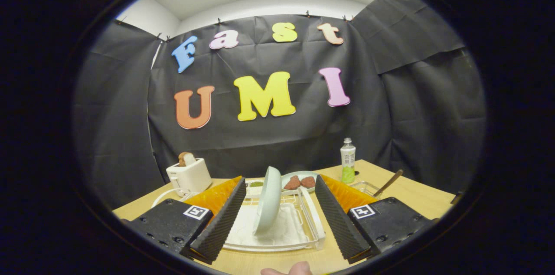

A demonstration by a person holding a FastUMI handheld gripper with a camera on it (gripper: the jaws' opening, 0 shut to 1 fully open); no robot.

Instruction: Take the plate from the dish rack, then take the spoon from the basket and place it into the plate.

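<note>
Step 1: your tongs (277, 218) gape wide around the upright plate (267, 200) in the dish rack (314, 229); ease forward, then squeeze its rim.

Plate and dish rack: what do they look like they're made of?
Plate: likely glazed ceramic or melamine; pale, opaque, smooth with a soft sheen, standing on edge between the open gripper fingers. Dish rack: probably clear plastic; see-through rails and rim, with a white liner inside.

Pale green plate (267, 199), white toaster (189, 176)
</note>
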